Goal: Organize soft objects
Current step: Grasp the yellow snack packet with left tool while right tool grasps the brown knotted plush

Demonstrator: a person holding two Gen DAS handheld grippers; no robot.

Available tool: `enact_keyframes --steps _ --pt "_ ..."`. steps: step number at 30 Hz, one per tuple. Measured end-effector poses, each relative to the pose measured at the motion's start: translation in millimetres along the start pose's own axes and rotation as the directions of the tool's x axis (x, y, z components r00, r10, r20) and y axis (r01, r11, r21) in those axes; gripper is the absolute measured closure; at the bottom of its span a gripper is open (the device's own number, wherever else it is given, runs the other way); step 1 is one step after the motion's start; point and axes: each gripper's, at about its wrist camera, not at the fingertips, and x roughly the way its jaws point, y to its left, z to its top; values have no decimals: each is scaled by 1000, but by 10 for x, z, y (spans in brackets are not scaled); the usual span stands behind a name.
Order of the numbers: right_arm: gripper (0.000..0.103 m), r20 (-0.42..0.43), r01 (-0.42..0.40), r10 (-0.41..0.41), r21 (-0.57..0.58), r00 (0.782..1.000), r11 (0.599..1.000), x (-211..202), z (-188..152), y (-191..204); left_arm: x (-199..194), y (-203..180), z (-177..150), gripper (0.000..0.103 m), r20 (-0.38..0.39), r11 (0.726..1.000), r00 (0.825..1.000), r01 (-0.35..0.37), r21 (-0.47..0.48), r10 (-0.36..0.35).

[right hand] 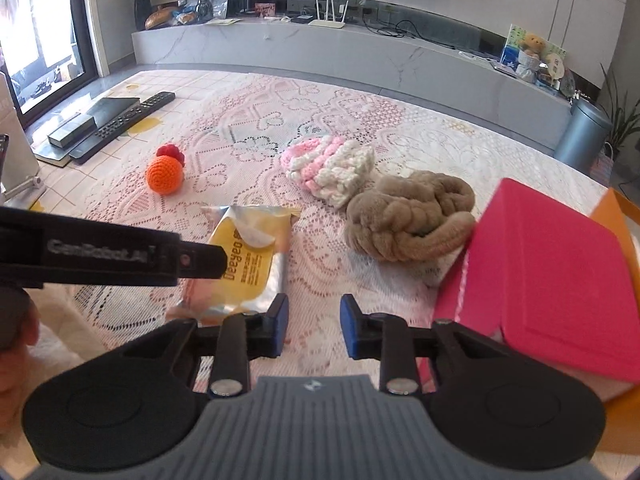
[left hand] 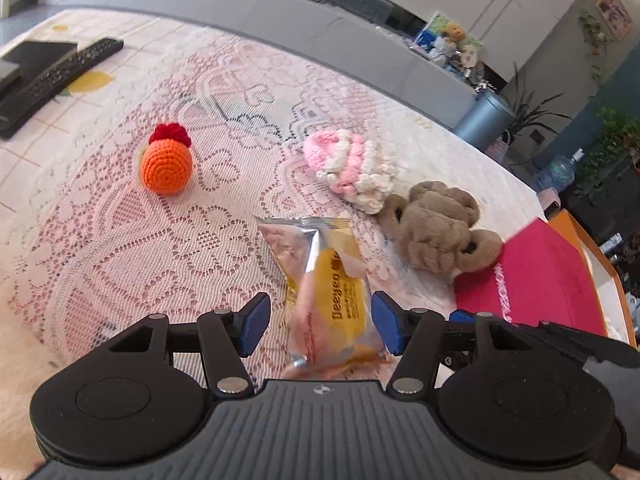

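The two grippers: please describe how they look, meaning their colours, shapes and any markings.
Both look the same. The left gripper and the right gripper each have black linkage arms with silver pivot pins, two round black discs and a ribbed grey centre plate with a small logo. The finger pads are blue. The left gripper's black side, in the right wrist view, bears pale lettering, too blurred to read fully. No cables show.

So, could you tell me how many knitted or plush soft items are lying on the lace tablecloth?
3: the orange crocheted ball at left, the pink-and-white knit mid-table, the brown plush beside the pink box.
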Motion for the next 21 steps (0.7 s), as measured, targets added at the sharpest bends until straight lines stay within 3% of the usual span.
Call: enact_keyframes --steps 8,11,13,15,21 --pt "77 -32 -27 27 -2 999 1000 318 87 -27 327 138 48 40 -52 998 999 -2 -58 -1" --pt "78 -41 -40 40 0 998 999 391 94 -14 334 102 37 40 -38 999 999 -11 -32 10" --pt "78 -38 -42 42 0 998 999 420 94 5 347 56 30 47 -27 1000 1000 -16 0 16" --pt "79 -36 -43 43 -7 998 999 443 95 20 368 31 20 60 -38 1000 999 20 7 -20" --pt "79 -39 -50 49 -40 998 998 446 98 72 342 11 3 70 -14 999 999 30 21 -29"
